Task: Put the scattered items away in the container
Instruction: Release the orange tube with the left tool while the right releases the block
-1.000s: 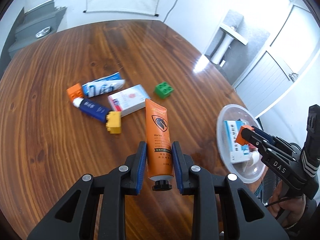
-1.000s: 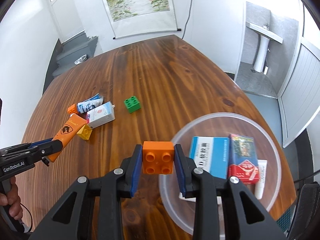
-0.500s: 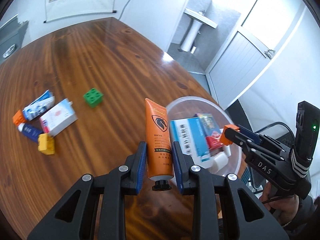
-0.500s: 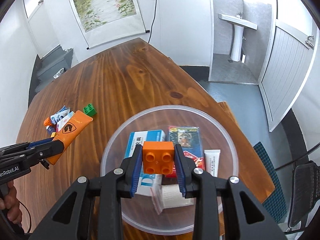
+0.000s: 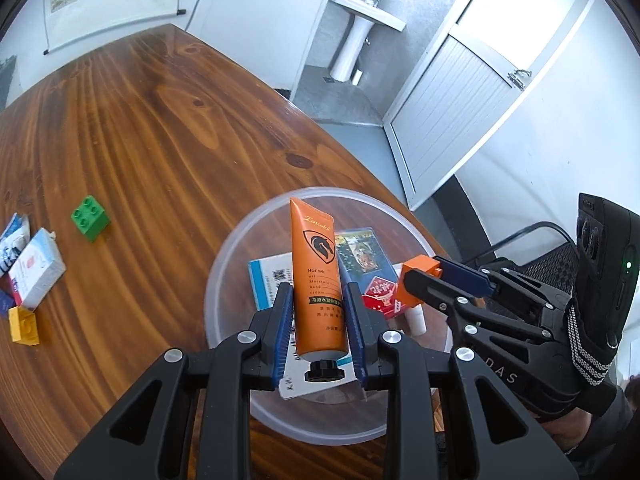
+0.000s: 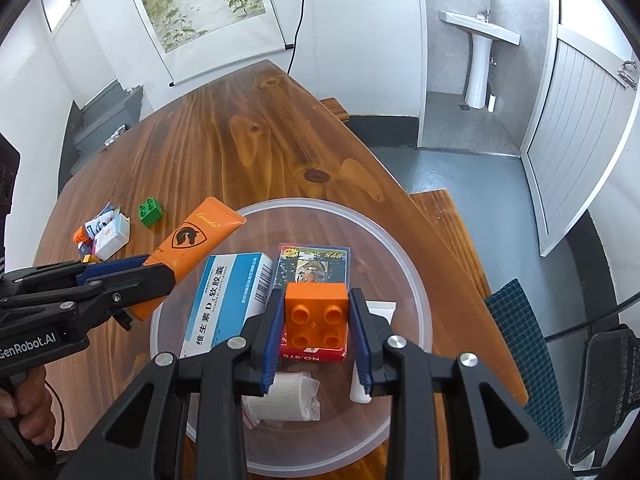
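My left gripper (image 5: 319,334) is shut on an orange hand-cream tube (image 5: 316,280), held above the clear round container (image 5: 224,276). The tube also shows in the right wrist view (image 6: 192,240), reaching over the container's left rim (image 6: 416,280). My right gripper (image 6: 316,340) is shut on an orange brick (image 6: 316,314), held over the container's middle; the brick shows in the left wrist view (image 5: 416,284). Inside lie a blue-white box (image 6: 228,300), a red card pack (image 6: 312,264), a white tube and a gauze roll (image 6: 280,400).
On the wooden table (image 5: 160,128) to the left lie a green brick (image 5: 90,216), a white-red box (image 5: 36,272), a yellow brick (image 5: 24,326) and other small items. The table edge runs close behind the container. A chair (image 6: 600,392) stands to the right.
Both grippers have moved right with their loads, from over the bare table to above the container. The left tube now hangs over the container's contents.
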Action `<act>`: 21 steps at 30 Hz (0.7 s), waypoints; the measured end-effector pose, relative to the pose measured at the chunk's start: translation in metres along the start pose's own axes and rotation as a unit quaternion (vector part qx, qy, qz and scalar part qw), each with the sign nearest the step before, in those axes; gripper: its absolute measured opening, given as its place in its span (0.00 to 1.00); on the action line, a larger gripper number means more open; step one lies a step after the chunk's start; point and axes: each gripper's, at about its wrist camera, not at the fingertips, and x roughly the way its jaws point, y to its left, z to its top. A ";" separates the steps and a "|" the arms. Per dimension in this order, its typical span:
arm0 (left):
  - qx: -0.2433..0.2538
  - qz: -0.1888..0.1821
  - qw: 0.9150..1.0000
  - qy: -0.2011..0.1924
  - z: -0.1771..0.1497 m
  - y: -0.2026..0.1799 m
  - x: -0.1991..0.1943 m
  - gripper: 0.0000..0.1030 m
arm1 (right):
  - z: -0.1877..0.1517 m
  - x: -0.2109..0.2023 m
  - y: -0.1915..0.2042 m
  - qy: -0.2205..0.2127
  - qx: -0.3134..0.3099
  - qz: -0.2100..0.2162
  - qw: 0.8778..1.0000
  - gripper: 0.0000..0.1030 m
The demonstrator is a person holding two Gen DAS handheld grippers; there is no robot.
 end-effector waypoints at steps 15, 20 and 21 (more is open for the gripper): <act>-0.018 0.071 0.997 0.000 -0.022 0.016 -0.033 0.48 | 0.010 -0.012 0.005 -0.006 -0.003 0.007 1.000 0.66; -0.013 0.170 0.985 0.008 -0.052 0.039 -0.056 0.48 | 0.029 0.015 0.046 -0.001 -0.033 0.037 0.999 0.66; -0.021 0.184 0.983 0.011 -0.060 0.046 -0.062 0.48 | 0.030 0.023 0.061 0.004 -0.048 0.044 0.998 0.66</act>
